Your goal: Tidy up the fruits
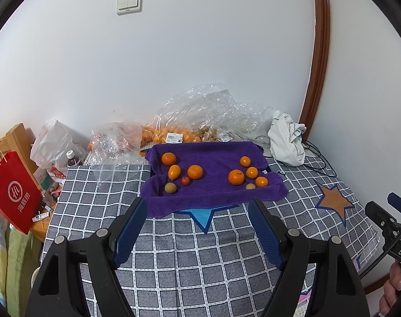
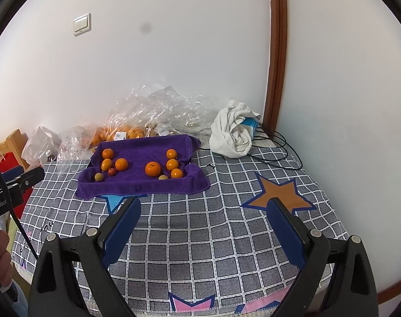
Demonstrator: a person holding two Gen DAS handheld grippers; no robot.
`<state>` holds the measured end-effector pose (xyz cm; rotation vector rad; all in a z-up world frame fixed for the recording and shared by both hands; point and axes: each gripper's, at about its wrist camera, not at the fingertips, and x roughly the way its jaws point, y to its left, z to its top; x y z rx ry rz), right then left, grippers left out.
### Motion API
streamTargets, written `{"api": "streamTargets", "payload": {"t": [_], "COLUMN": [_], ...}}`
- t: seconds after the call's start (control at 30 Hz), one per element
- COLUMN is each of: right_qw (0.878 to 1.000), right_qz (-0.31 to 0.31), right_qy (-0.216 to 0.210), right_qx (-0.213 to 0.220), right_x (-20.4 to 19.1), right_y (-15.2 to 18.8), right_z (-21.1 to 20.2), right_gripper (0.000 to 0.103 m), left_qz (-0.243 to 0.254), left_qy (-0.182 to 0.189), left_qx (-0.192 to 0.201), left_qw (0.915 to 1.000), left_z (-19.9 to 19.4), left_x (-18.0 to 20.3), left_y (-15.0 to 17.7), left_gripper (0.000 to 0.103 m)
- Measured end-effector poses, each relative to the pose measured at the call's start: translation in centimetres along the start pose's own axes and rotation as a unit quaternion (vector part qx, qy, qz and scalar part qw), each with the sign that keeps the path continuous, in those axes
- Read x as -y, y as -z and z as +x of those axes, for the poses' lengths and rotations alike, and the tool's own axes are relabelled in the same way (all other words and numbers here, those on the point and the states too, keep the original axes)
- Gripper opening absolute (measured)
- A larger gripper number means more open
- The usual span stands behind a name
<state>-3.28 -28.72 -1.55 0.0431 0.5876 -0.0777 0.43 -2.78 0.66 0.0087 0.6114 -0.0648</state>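
A purple towel (image 1: 213,192) (image 2: 137,185) lies on the checked cloth and carries two groups of fruit. The left group has several oranges (image 1: 195,172) (image 2: 121,164), a small red fruit (image 1: 185,181) and a yellowish fruit (image 1: 170,187). The right group has several oranges (image 1: 236,177) (image 2: 152,169) and a small yellowish fruit (image 1: 250,186) (image 2: 163,177). My left gripper (image 1: 199,203) is open and empty, just short of the towel's near edge. My right gripper (image 2: 204,203) is open and empty, to the right and nearer than the towel.
Clear plastic bags (image 1: 200,113) with more oranges lie against the wall behind the towel. A white crumpled cloth (image 1: 287,137) (image 2: 232,129) and black cables (image 2: 279,148) lie at the back right. A red paper bag (image 1: 14,192) and a bottle (image 1: 72,158) stand at the left.
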Motion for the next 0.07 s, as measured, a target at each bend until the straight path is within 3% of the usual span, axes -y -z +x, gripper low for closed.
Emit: {"api": "streamTargets", "payload": {"t": [0.07], "right_qw": [1.0], "right_qz": [-0.001], "right_qy": [-0.001], "right_qx": [0.001], "right_x": [-0.09], "right_y": [-0.01], "right_z": [-0.06], "right_gripper": [0.095], "left_qz": [0.002], "left_qy": [0.0], "left_qx": [0.0], "left_qw": [1.0], "left_z": [0.03], "left_x": [0.01], "left_y": [0.06], "left_gripper": [0.078]}}
